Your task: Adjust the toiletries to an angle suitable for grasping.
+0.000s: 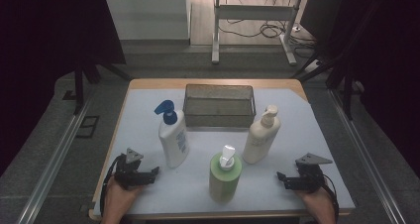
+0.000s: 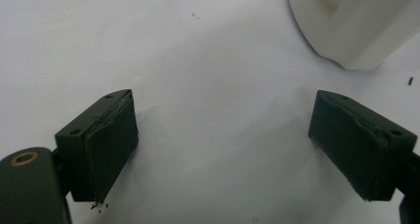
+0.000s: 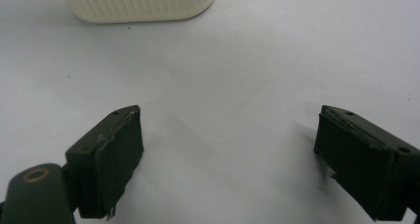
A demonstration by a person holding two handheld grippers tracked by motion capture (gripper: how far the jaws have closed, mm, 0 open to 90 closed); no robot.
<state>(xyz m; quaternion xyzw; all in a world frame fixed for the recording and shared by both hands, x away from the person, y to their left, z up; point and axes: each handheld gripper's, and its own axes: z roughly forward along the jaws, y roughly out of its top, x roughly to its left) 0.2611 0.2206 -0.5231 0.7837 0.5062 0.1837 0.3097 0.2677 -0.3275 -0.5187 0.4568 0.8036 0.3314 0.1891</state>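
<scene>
Three pump bottles stand on the white table top (image 1: 292,125): a white one with a blue pump (image 1: 173,135) at left, a green one with a white pump (image 1: 225,172) in front, a cream one (image 1: 261,135) at right. Behind them sits a dark mesh basket (image 1: 219,105). My left gripper (image 1: 154,173) rests near the front left edge, open and holding nothing; the white bottle's base (image 2: 356,21) lies ahead of it to the right. My right gripper (image 1: 281,178) rests at the front right, open with nothing in it, with the cream bottle's ribbed base (image 3: 138,3) ahead.
The table's wooden rim (image 1: 213,83) shows at the back. Metal rails (image 1: 54,159) run along both sides. Beyond the table stand a white desk frame (image 1: 252,30) and cables on the floor.
</scene>
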